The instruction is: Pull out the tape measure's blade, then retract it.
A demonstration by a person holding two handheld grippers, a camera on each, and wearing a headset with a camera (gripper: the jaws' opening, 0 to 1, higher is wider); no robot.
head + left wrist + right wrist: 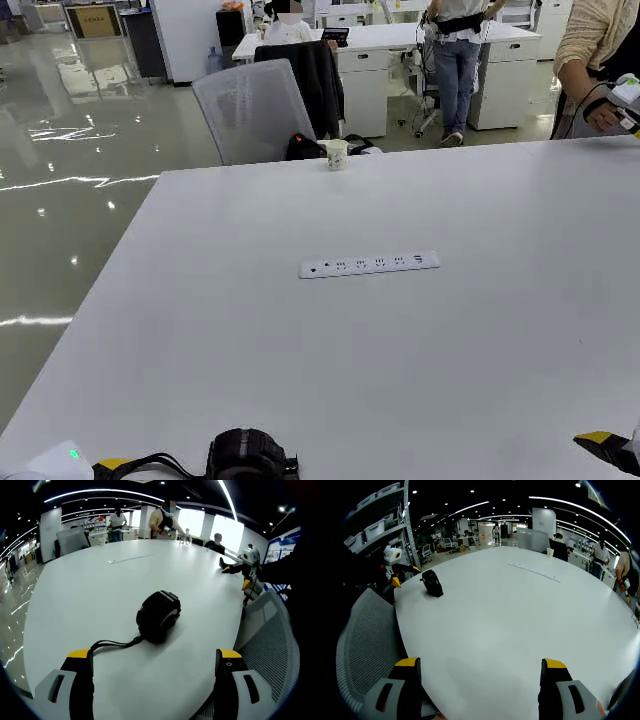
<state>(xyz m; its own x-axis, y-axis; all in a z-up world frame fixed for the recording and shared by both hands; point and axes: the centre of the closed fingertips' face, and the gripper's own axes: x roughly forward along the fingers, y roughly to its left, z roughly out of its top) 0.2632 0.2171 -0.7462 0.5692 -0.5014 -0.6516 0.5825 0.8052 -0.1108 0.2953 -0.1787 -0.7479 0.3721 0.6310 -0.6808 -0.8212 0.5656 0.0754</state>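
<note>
Both claws are spread and empty: your left claw [153, 656] faces the tape measure [158, 616] lying on the table [100, 590] near its edge; close squarely on its body, keeping your right claw [481, 664] free for pulling

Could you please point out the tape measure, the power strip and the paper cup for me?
tape measure [159, 614], left gripper view, on its black case.
power strip [368, 264], head view, on its middle sockets.
paper cup [337, 155], head view, on its side wall.
</note>
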